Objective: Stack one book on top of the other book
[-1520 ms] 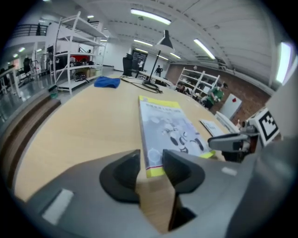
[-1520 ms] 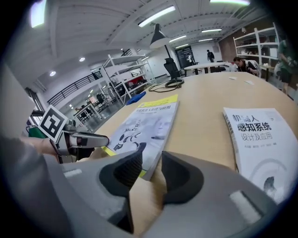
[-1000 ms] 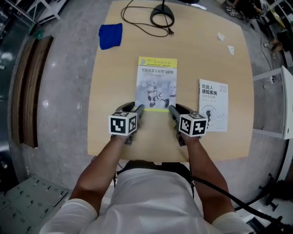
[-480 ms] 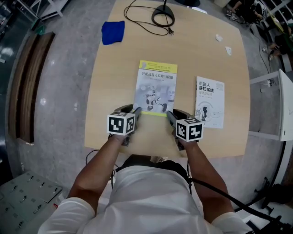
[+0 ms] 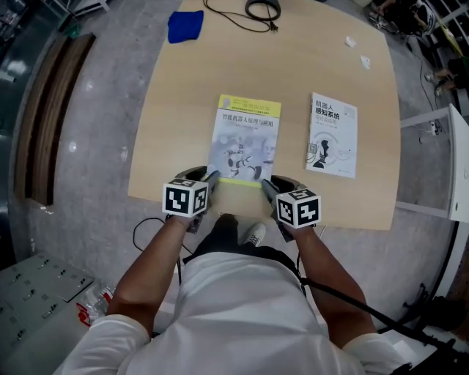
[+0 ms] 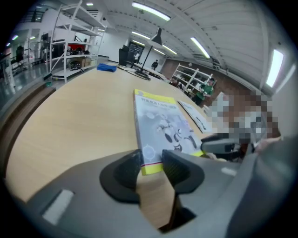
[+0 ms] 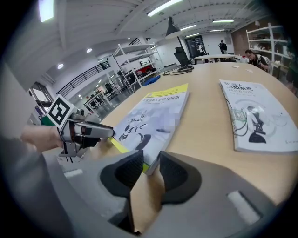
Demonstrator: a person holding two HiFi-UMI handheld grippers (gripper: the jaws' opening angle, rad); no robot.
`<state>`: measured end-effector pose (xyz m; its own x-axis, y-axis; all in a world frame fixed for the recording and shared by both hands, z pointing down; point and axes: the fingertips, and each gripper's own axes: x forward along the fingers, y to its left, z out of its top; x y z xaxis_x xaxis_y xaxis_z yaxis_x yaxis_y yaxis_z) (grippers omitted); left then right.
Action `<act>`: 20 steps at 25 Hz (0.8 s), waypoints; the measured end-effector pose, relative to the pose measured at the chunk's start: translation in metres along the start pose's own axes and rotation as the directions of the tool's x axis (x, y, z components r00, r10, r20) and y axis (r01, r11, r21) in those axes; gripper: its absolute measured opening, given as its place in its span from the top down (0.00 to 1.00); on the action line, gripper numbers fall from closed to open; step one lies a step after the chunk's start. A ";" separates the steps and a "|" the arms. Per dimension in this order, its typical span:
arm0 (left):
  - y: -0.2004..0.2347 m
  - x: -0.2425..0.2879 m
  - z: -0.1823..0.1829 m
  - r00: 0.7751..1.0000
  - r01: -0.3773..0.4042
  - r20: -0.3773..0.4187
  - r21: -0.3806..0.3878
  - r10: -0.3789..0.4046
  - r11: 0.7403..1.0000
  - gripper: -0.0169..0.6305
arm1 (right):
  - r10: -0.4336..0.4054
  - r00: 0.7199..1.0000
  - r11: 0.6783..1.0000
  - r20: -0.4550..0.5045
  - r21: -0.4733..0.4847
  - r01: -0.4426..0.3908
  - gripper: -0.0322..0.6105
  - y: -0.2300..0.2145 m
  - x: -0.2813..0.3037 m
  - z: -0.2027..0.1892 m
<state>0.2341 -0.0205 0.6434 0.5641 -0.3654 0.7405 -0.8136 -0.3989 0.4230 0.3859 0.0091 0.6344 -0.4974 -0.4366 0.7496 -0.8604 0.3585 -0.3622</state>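
The left gripper (image 6: pixel 151 160) has just been closing its jaws. They now pinch the near left corner of the yellow-banded book (image 5: pixel 245 139), one pad on the spine edge and the other over the cover. The right gripper (image 7: pixel 151 165) has its jaws drawn to a narrow gap and clamped on the same book's near right corner. Both grippers point forward and slant down toward the table (image 5: pixel 176 132). They sit side by side at the book's near edge with their marker cubes facing up. Behind them the two bare forearms (image 5: pixel 150 267) run back to the person's body, elbows spread and wrists angled slightly inward toward the book.

The held book lies flat, cover up, in the middle of the table, its yellow band at the far end. The white book (image 5: pixel 332 135) lies flat to its right, apart from it and a little farther away. At the table's far end lie a blue cloth (image 5: pixel 185 26) on the left and a black cable (image 5: pixel 262 9) nearer the middle.
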 end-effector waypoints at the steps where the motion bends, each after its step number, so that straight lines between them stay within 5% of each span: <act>1: -0.003 -0.003 -0.007 1.000 -0.001 -0.003 0.004 0.001 1.000 0.73 | 0.004 1.000 1.000 -0.005 -0.008 -0.005 0.78 0.003 -0.003 -0.007; 20: -0.043 -0.054 -0.119 0.999 -0.029 -0.018 -0.009 0.028 1.000 0.74 | 0.080 0.996 0.992 -0.046 -0.091 -0.083 0.78 0.056 -0.048 -0.116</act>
<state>0.2223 0.1168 0.6476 0.5381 -0.3614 0.7615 -0.8306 -0.3810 0.4061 0.3749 0.1460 0.6425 -0.5586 -0.3679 0.7434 -0.8022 0.4675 -0.3714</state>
